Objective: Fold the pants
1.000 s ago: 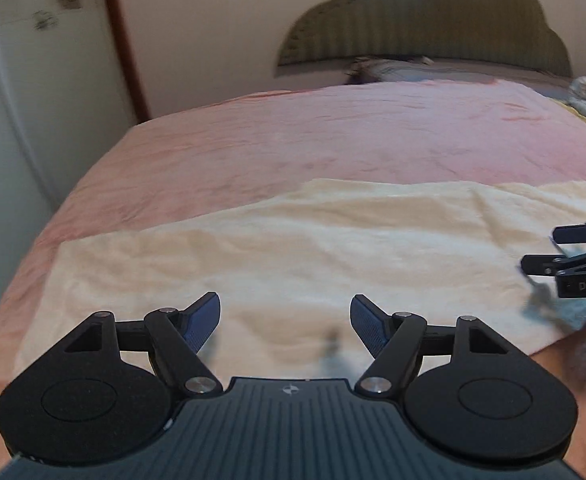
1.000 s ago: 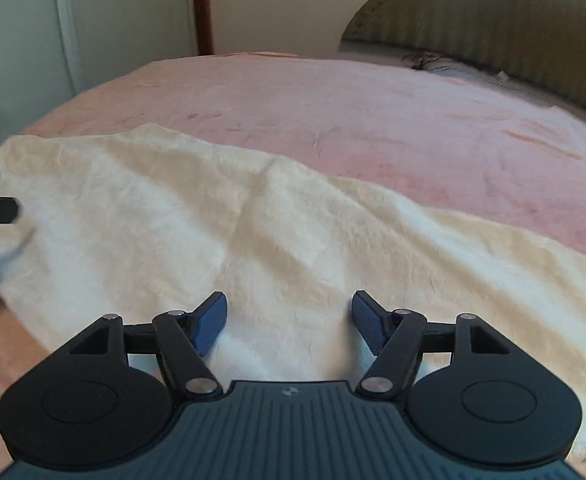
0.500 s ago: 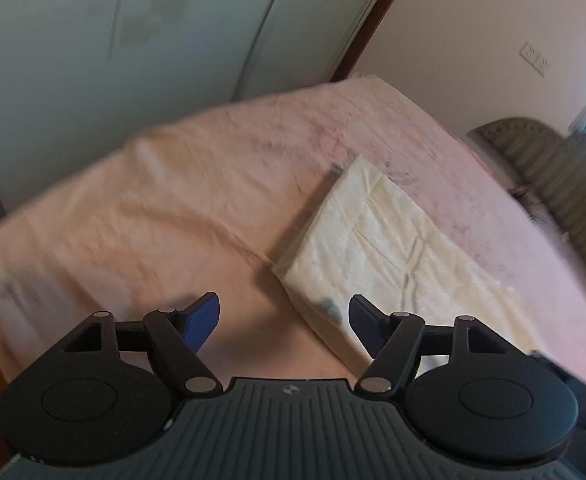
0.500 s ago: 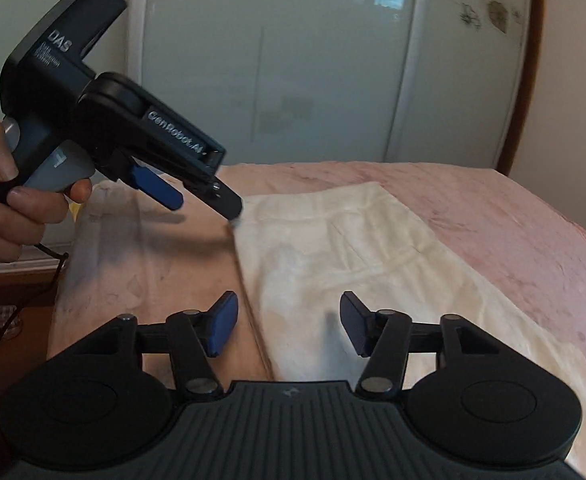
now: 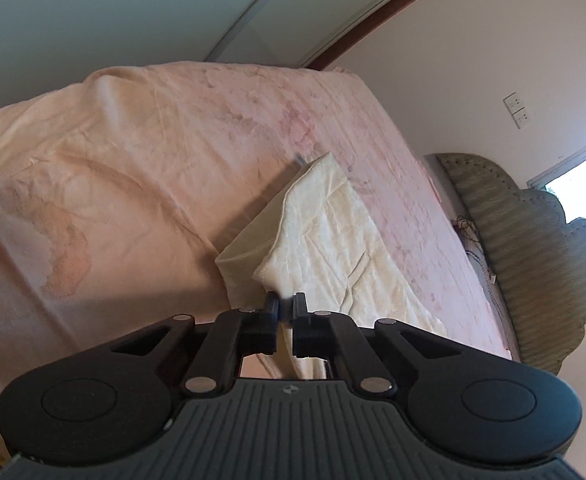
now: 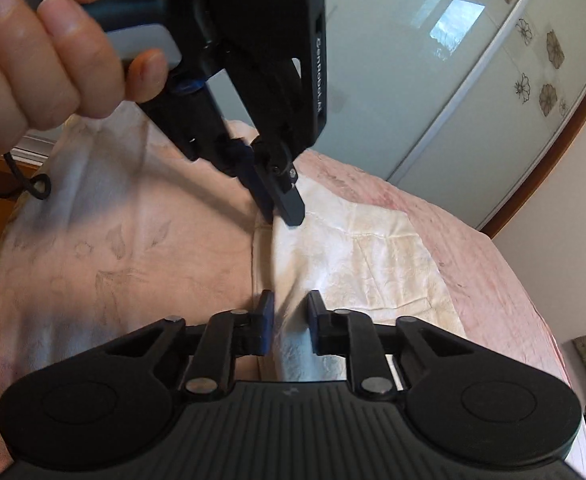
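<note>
A: Where are the pants [image 5: 333,236]?
B: Cream, folded into a long strip, lying flat on the pink bedspread [image 5: 133,168]. Near end sits by the foot of the bed, far end runs toward the green headboard [image 5: 533,248].

A: Left gripper [image 5: 285,303]?
B: Jaws have just been closing and now stand pinched together on the near corner of the pants. Cloth edge runs down between the pads, a little peak of fabric right at the tips. In the right wrist view the same gripper [image 6: 283,210] comes in from above, tips down on the pants' end edge, a hand [image 6: 41,48] wrapped round its handle and trigger.

A: Right gripper [image 6: 290,306]?
B: Jaws have just been closing too. Narrow gap, a raised ridge of the pants' edge between the fingers [image 6: 265,312]. Motion blur there, so whether the pads actually press the cloth I cannot tell.

A: How do the two sit?
B: Both on the same short end of the pants, left at the farther corner, right at the nearer one in the right wrist view.

A: Background?
B: White wardrobe doors [image 6: 433,92] with flower decals behind the bed.
</note>
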A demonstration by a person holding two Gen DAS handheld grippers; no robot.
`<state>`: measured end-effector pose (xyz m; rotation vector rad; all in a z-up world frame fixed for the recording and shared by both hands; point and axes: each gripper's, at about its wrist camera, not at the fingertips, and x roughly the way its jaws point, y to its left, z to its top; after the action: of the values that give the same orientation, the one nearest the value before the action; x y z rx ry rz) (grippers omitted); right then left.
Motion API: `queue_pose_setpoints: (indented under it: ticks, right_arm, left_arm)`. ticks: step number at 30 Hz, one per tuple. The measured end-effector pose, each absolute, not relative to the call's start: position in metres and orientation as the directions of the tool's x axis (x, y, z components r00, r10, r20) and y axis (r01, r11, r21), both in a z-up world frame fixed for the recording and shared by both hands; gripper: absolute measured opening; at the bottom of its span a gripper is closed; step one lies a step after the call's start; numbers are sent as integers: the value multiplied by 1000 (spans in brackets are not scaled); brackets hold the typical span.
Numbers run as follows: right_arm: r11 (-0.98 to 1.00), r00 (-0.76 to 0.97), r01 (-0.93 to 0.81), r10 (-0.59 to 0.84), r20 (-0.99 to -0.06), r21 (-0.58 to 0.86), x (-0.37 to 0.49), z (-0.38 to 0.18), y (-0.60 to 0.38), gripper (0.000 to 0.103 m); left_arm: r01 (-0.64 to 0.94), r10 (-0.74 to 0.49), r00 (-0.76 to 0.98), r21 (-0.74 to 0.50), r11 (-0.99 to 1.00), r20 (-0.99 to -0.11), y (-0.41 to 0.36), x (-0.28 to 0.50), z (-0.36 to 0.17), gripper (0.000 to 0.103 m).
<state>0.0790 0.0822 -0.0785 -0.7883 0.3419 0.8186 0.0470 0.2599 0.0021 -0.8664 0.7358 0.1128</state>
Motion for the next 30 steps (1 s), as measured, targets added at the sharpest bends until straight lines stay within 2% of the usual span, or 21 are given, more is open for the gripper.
queue_pose_setpoints:
  ticks: [5,9,11,14,16,18,20,22,25,27,28,29,30]
  right_arm:
    - [468,598,-800,560,-574,-376,97,-67,89,12]
    - [471,559,-821,551,-620,-322,105,-71,98,13]
    - [492,532,-833,584,-613,-255,101,-63,84,13]
    - [560,522,-821,657,-544,-112,93,-42,44,13]
    - [622,557,-780,637,-533,-72,94,-39,17,13]
    - [675,591,-733,569,-572,-86,99,-49,0,13]
    - [715,565,-698,508,-650,-47,109,-69,-13,13]
    - [747,567,-663,545,-618,50,105,-69,-33,14]
    - [796,647,-601,539,-539,74,93,-49,-68,13]
    - [839,699,-542,487,-523,57,85,-40,-101,14]
    - [874,734,-484,433,-523,44,83,-37,-124,14]
    - [903,759,-427,383,-527,42,79,-35,-148,14]
    - [932,781,-360,329,-530,48,77,-36,-176,14]
  left_arm:
    - [-386,-101,773,-590,709,-627,254,47,6,3]
    - [-425,-54,741,-530,734,-669,250,54,-6,3]
    - [-422,-51,743,-527,738,-667,250,51,-9,3]
    - [-416,-19,742,-483,770,-670,244,51,-7,3]
    - [-415,12,738,-440,797,-674,236,52,-5,3]
    - [-413,42,737,-400,818,-674,230,52,-3,3]
    - [-416,61,733,-375,828,-678,226,53,-3,3]
    - [-418,78,727,-350,838,-682,223,54,-2,3]
    - [-417,105,715,-301,858,-691,217,56,3,4]
    - [-427,149,697,-239,872,-702,209,59,8,11]
    - [-435,179,693,-207,877,-698,206,58,12,25]
    - [-442,215,691,-168,881,-690,201,56,16,27]
    - [-451,255,689,-127,883,-678,196,55,22,33]
